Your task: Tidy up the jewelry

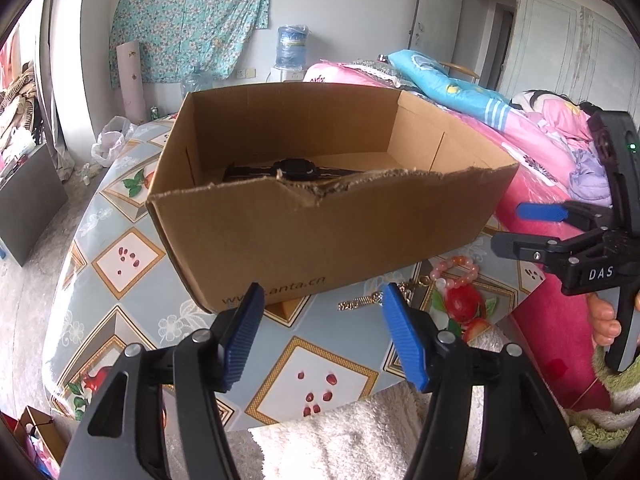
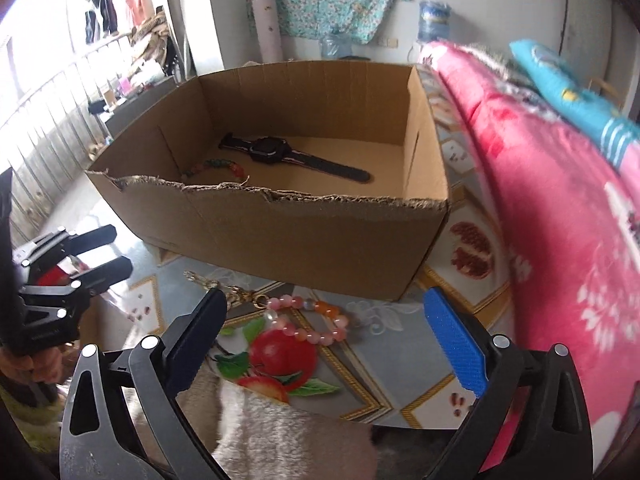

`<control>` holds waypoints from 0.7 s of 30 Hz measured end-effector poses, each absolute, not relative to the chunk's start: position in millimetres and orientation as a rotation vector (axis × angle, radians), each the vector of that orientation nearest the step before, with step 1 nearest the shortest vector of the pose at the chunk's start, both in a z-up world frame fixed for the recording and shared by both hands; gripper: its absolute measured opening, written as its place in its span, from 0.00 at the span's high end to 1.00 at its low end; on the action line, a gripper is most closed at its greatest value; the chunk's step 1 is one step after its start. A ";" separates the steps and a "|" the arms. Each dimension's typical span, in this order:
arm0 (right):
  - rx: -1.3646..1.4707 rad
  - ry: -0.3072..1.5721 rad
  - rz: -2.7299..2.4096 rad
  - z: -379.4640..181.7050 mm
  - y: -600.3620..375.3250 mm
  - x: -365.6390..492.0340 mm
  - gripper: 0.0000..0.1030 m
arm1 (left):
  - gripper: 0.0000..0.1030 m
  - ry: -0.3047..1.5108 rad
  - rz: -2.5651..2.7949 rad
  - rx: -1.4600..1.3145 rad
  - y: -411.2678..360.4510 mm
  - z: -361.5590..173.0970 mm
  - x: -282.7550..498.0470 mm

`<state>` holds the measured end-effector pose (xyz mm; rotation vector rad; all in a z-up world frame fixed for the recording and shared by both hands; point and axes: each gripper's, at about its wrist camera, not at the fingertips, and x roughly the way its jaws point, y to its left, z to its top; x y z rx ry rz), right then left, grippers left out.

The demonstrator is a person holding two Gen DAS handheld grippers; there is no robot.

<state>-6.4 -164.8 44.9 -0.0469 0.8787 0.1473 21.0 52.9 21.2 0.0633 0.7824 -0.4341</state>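
An open cardboard box (image 1: 320, 224) (image 2: 280, 232) stands on the patterned table. Inside it lie a black watch (image 1: 292, 170) (image 2: 296, 158) and a green-and-red bead bracelet (image 2: 220, 168). In front of the box, on the tablecloth, rest a pink bead bracelet (image 1: 460, 260) (image 2: 298, 301) and a gold chain (image 1: 360, 302) (image 2: 224, 288). My left gripper (image 1: 324, 332) (image 2: 118, 250) hovers open near the box's front wall, left of the chain, with nothing between its fingers. My right gripper (image 2: 324, 308) (image 1: 520, 227) stands wide open above the pink bracelet, apart from it.
A bed with a pink quilt (image 2: 540, 200) (image 1: 532, 184) runs along the table's right side. A white fluffy cloth (image 1: 360, 432) (image 2: 288, 432) lies at the near table edge. The table (image 1: 120, 264) drops off to the floor on the left.
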 end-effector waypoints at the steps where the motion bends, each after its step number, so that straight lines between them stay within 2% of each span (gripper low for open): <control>1: -0.073 0.869 0.128 45.9 -163.8 -7.8 0.08 | 0.42 0.783 -0.433 0.063 52.4 21.1 20.8; 9: -0.075 0.782 0.166 52.6 -181.6 -22.5 0.08 | 0.42 0.799 -0.436 0.064 44.9 11.8 15.2; 14: -0.013 0.804 0.191 44.9 -187.6 -22.8 0.08 | 0.42 0.801 -0.459 0.087 32.2 3.5 10.3; 19: 0.059 0.854 0.268 28.3 -182.2 -21.5 0.22 | 0.42 0.807 -0.499 0.122 16.1 -5.1 10.1; 21: 0.073 0.868 0.287 22.4 -179.6 -21.1 0.33 | 0.42 0.805 -0.514 0.130 11.7 -7.0 11.3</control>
